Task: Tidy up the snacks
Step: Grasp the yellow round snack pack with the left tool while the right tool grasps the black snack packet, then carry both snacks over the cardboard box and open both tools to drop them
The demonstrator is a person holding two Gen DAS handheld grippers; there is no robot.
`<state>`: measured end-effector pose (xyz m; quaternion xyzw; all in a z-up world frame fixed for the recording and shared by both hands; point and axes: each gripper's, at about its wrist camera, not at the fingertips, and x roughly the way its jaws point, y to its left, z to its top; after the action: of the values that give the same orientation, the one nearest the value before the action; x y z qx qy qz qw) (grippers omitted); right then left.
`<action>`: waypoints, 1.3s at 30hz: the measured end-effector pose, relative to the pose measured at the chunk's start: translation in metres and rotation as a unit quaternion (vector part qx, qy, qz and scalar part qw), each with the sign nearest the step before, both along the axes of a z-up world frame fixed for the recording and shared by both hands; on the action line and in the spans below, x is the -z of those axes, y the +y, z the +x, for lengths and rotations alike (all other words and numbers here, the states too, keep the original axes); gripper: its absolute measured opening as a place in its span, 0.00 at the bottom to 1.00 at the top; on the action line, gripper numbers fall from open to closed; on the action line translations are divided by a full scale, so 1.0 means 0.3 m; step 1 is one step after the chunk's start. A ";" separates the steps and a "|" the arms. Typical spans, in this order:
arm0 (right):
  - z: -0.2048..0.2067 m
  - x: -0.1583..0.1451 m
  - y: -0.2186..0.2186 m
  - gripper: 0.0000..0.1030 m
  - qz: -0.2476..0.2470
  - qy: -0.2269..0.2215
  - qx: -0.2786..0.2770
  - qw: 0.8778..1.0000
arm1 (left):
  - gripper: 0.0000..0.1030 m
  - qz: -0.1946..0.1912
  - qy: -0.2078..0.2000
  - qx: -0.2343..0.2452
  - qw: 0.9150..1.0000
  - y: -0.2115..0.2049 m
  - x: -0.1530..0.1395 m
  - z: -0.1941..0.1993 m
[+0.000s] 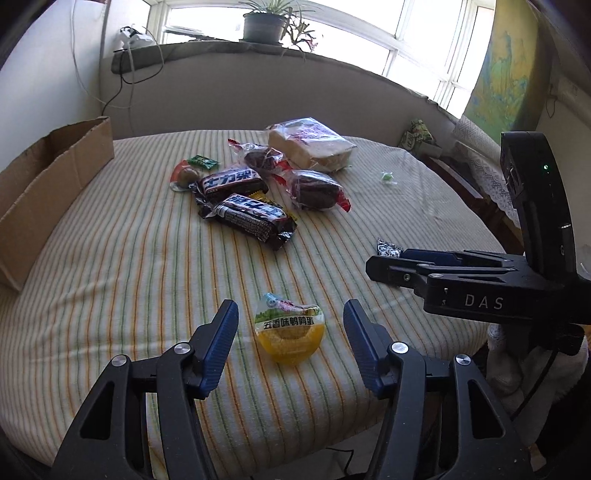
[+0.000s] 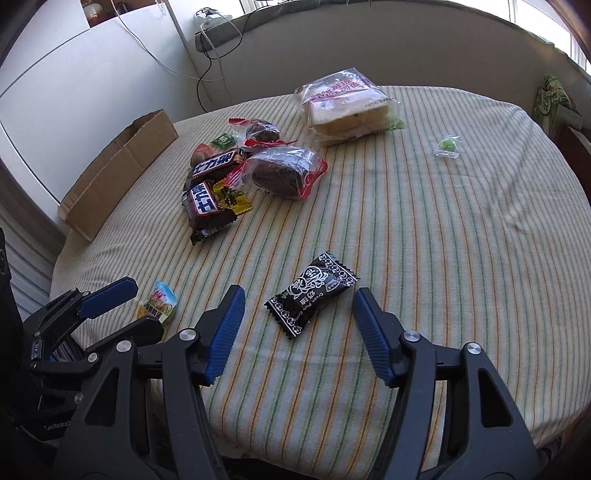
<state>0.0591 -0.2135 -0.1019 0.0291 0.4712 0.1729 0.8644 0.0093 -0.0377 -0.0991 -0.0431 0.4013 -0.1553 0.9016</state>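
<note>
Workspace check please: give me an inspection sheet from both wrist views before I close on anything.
Surface: round table under a striped cloth, flat, lightly wrinkled.
Job's things: quail egg pack between the left fingers; black plum candy between the right fingers; two Snickers bars, two dark cakes in red-edged wrappers, bagged bread, small candies heaped mid-table; green candy lying alone.
Container: open cardboard box at the left edge.
Clutter: nothing seen.
Grippers: left gripper open, right gripper open, neither touching its snack.
Cables: wires hang down the wall behind the table.
Surroundings: window, potted plant, wall picture.
</note>
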 end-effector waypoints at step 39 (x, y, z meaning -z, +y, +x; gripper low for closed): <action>0.141 -0.205 0.272 0.25 -0.058 -0.067 -0.074 0.993 | 0.35 0.032 -0.101 -0.127 0.986 0.382 -0.154 0.070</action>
<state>0.1015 -0.1319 -0.0405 -0.0676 0.4226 0.2103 0.8790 0.0304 0.0770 -0.0529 -0.0494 0.3043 -0.0301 0.9508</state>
